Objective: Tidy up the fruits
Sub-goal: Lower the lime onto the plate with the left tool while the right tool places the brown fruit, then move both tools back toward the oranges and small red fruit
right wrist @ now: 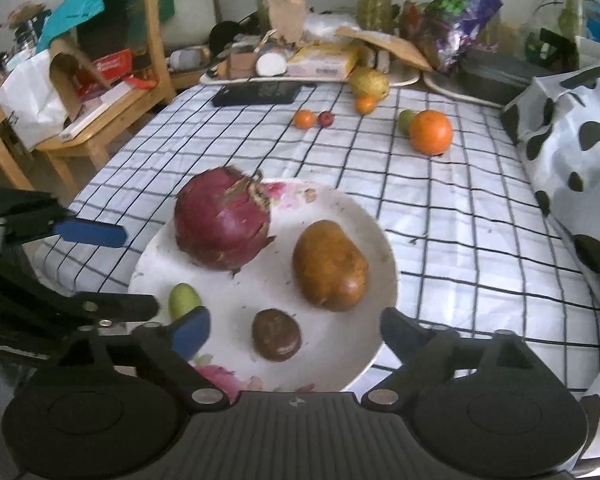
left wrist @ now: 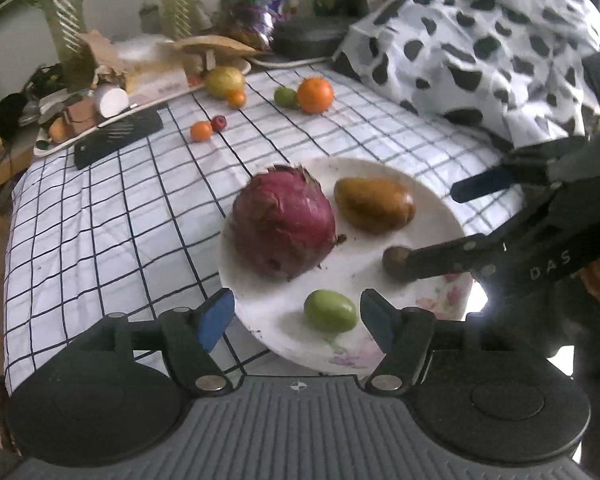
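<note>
A white floral plate (left wrist: 364,276) (right wrist: 340,360) holds a red dragon fruit (left wrist: 284,222) (right wrist: 224,220), a brown pear (left wrist: 374,205) (right wrist: 330,266), a small green fruit (left wrist: 331,311) (right wrist: 184,300) and a dark round fruit (left wrist: 396,262) (right wrist: 276,334). My left gripper (left wrist: 298,320) is open, its fingers either side of the green fruit. My right gripper (right wrist: 296,332) is open around the dark fruit. Loose on the checked cloth lie an orange (left wrist: 315,89) (right wrist: 431,132), a green fruit (left wrist: 286,97), two small oranges (left wrist: 201,131) (left wrist: 236,99), a red fruit (left wrist: 219,122) and a yellow pear (left wrist: 225,81).
A black phone (left wrist: 118,138) lies at the cloth's far left. A cow-print bag (left wrist: 480,44) fills the right side. A cluttered tray (left wrist: 100,112), vases and packets stand at the back. Wooden furniture (right wrist: 100,92) stands beyond the table's left edge.
</note>
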`<state>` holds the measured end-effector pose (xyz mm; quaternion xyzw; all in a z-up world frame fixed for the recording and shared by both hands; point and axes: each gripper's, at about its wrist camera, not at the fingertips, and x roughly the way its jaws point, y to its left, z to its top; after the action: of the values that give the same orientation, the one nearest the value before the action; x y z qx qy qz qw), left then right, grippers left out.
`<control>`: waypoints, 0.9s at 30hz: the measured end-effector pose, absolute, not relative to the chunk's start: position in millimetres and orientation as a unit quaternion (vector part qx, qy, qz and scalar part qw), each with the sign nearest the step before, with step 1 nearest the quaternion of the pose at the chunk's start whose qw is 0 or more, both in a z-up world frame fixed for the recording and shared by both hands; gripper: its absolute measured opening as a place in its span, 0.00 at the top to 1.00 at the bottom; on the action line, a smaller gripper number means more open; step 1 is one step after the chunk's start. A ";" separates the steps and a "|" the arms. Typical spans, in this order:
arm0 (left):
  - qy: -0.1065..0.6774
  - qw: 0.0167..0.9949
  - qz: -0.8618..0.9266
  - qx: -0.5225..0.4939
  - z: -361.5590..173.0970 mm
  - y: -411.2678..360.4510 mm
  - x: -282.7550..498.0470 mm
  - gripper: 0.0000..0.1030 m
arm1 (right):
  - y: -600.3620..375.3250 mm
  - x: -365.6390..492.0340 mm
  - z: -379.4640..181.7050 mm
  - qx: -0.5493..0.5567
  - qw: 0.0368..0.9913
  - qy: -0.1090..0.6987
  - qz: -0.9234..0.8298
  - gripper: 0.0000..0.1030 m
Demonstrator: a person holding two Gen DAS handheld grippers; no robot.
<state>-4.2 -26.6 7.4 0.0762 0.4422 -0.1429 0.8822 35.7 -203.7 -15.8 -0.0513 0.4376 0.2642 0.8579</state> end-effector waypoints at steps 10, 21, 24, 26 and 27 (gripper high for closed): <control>0.441 0.879 -0.146 0.104 11.9 -27.8 -0.4 0.34 | -210.5 38.4 -9.9 -0.030 0.877 0.416 0.238 0.00; 0.399 0.908 -0.123 -0.020 37.8 14.2 -39.8 0.33 | -212.7 40.2 -8.9 -0.021 0.879 0.414 0.235 0.00; 0.391 0.912 -0.121 -0.010 43.3 10.6 -41.3 0.33 | -212.1 41.1 -7.7 -0.018 0.880 0.411 0.236 0.00; 0.390 0.912 -0.124 0.003 44.3 4.7 -38.7 0.33 | -211.7 40.8 -7.2 -0.018 0.882 0.408 0.236 0.00; 0.393 0.911 -0.126 0.012 43.0 1.3 -37.1 0.33 | -211.2 40.6 -7.2 -0.020 0.882 0.408 0.235 0.00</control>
<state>-37.1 1.3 43.0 0.0121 0.3932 -0.1260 0.9107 40.6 -211.2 -7.2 -0.0196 0.4079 0.2354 0.8819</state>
